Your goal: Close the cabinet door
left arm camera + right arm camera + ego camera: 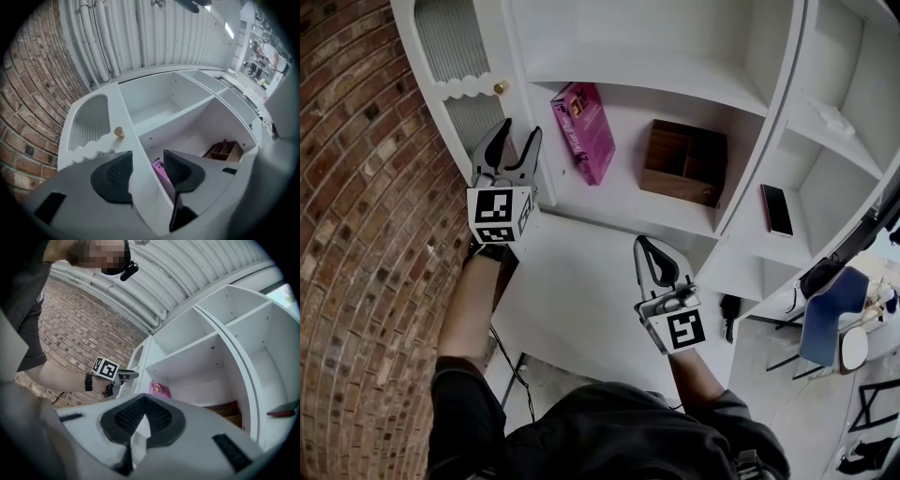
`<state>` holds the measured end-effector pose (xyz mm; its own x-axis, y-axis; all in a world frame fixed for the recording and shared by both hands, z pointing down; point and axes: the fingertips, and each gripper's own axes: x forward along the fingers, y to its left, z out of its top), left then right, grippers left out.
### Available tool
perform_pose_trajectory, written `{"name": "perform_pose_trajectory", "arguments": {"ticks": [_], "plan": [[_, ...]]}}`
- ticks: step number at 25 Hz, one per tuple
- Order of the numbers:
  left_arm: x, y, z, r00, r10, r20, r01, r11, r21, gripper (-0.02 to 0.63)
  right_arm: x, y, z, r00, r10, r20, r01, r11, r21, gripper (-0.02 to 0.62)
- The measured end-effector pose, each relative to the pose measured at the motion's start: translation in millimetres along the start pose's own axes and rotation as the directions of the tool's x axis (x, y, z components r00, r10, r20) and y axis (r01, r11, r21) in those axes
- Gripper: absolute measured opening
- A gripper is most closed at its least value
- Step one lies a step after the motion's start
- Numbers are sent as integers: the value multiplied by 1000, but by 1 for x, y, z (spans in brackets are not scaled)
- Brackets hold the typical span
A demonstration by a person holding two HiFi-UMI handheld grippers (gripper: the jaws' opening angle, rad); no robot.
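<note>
Standing open toward the brick wall (356, 234), the white cabinet door (450, 42) has its free edge, below the small brass knob (500, 87), caught in the left tool (519, 128). Its two dark pads sit one on each face of the panel and pinch it between them. The right tool (645, 246) is held out in front of the cabinet, off to the right and well apart from the door. Its jaws are pressed together at the tips with nothing in them. On the open shelf inside lie a pink box (584, 131) and a wooden organiser (682, 161). A phone (776, 209) rests in the next compartment to the right.
</note>
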<state>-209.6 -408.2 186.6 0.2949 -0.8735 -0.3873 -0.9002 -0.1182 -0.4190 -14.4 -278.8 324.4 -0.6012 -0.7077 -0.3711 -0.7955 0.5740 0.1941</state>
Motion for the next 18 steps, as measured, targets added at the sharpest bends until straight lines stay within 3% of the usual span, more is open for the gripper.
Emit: {"name": "perform_pose_trajectory", "arguments": {"ticks": [10,18], "plan": [[-68,9,27,1000,21,17,-21,1000,14,189,13,28,32,996,72,52,-71,997,-22,0],[-136,23,48,996,81,34,-82,997,11,166,29,56,58,985,144,99,-139,988,-60,0]]}}
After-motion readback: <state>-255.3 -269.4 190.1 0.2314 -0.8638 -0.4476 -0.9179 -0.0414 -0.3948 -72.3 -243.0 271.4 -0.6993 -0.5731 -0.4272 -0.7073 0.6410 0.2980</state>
